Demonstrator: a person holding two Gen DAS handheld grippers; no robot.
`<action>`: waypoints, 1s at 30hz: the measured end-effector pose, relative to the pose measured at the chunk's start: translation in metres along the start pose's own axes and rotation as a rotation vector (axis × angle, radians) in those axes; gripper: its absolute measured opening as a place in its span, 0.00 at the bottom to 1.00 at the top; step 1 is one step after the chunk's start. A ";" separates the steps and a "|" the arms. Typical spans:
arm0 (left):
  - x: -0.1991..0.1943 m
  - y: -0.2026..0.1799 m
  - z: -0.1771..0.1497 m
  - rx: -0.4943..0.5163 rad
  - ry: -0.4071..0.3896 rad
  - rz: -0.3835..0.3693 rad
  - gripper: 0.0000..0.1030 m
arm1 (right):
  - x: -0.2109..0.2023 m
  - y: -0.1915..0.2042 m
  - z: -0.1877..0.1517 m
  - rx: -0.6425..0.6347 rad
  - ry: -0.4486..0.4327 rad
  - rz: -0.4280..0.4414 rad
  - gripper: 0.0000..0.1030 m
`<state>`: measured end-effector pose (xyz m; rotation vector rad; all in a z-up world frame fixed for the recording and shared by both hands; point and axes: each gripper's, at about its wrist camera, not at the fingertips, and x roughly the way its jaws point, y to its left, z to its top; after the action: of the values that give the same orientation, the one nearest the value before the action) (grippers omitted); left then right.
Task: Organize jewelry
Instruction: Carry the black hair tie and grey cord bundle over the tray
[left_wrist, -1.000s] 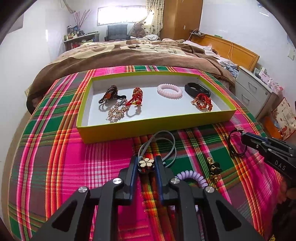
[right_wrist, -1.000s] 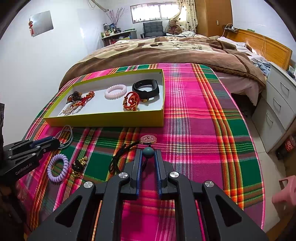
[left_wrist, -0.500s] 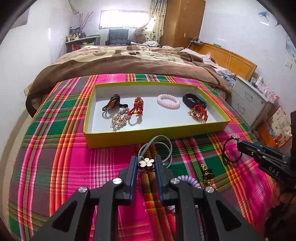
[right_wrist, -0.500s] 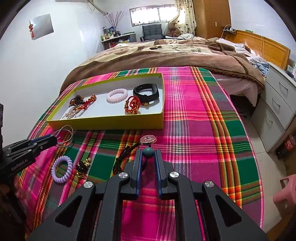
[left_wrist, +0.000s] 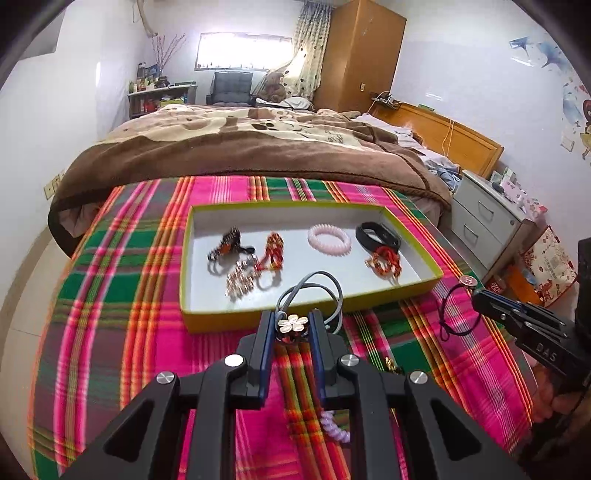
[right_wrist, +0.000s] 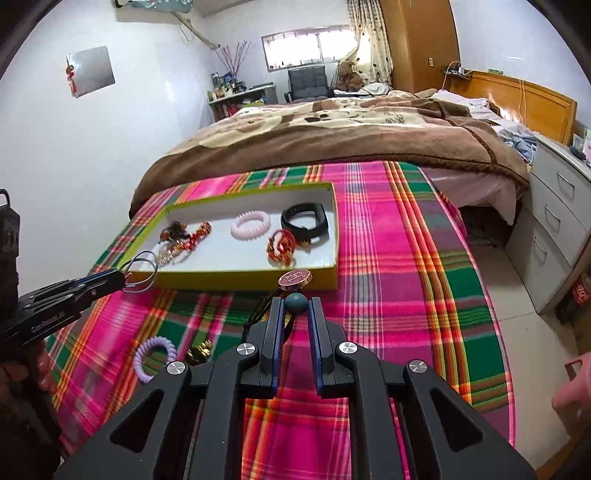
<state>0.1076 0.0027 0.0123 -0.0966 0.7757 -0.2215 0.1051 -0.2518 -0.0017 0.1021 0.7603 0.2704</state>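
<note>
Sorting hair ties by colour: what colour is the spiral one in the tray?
Pale pink; the spiral hair tie shows best in the left wrist view.

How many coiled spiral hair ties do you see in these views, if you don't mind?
2. A pink one lies inside the yellow tray; a purple one lies on the plaid cloth in front of the tray. Others may be hidden behind the grippers.

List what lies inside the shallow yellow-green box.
Inside the yellow-green box: pink coil hair tie, black wristband, two red beaded pieces, dark clip, gold clip. Nothing appears covered.
</note>
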 end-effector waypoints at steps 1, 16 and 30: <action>0.000 0.002 0.005 0.000 -0.003 0.000 0.18 | -0.001 0.002 0.003 0.001 -0.005 0.005 0.13; 0.034 0.037 0.055 -0.037 0.008 0.042 0.18 | 0.039 0.037 0.047 -0.020 -0.001 0.048 0.13; 0.066 0.065 0.046 -0.057 0.069 0.089 0.18 | 0.104 0.053 0.058 -0.053 0.083 0.043 0.13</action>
<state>0.1959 0.0510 -0.0109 -0.1087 0.8532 -0.1182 0.2061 -0.1722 -0.0191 0.0573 0.8336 0.3368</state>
